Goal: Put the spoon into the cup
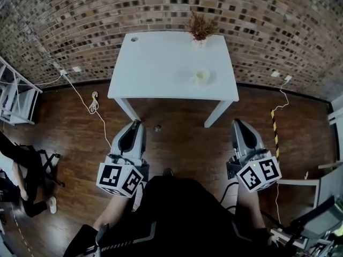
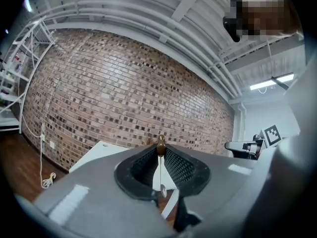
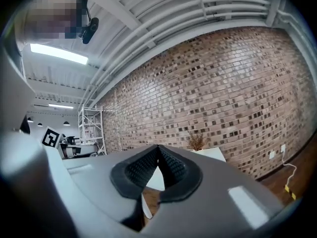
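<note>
A pale cup [image 1: 202,76] stands on the white table [image 1: 155,63], towards its right front. My left gripper [image 1: 135,124] is held level over the wooden floor, short of the table. It is shut on the spoon [image 2: 160,145], whose brown handle end sticks up at the jaw tips while the silver bowl [image 2: 162,188] hangs below between the pads. My right gripper [image 1: 239,123] is level beside it, also short of the table. In the right gripper view the right gripper [image 3: 158,148] has its jaws together with nothing between them.
A dried plant in a small pot [image 1: 201,28] stands at the table's back right. White cables [image 1: 94,105] lie on the floor at the left and a striped cable [image 1: 274,127] at the right. A white shelf [image 1: 13,98] stands far left. A brick wall [image 1: 268,25] runs behind the table.
</note>
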Motion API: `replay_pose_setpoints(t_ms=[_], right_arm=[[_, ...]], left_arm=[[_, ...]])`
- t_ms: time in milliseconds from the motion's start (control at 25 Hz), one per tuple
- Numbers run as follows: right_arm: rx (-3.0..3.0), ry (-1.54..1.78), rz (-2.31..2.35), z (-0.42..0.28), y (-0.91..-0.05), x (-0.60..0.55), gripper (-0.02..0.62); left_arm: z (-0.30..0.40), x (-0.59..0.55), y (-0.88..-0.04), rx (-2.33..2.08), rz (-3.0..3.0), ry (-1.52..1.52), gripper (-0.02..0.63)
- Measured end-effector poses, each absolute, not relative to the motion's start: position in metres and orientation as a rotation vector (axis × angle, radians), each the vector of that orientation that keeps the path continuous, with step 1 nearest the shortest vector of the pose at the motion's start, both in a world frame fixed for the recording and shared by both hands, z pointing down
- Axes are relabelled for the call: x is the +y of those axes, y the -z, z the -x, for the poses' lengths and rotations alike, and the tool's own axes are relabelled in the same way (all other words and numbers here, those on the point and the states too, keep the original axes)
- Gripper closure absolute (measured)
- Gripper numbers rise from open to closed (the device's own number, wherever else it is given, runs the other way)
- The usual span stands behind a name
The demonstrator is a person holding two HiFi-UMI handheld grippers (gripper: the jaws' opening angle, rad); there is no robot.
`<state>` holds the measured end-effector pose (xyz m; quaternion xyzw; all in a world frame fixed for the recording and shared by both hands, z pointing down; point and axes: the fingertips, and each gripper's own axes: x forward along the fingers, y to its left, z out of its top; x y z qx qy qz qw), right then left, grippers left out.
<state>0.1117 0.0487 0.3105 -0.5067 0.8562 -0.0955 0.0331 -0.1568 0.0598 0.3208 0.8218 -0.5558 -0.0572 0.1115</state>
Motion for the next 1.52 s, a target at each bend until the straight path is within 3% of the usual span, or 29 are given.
replay_pose_setpoints(t_ms=[320,920,1520], right_arm=[[2.619,0.333,1.579,-0.115,-0.317,-0.009,0.589],[2.641,0.329,1.488,-0.186,-0.321,-0.147,0.589],[2.670,0.376,1.492,-0.180,-0.342,-0.255,0.589]], left_arm=[[0.154,-0.003,-0.322,-1.601,-2.426,0.149,0.572],[0.075,-0.110,-0.317,-1.712,-2.403,0.156,0.572],[0.081,-0.217,-0.340,-1.672,-2.326,0.155,0.572]])
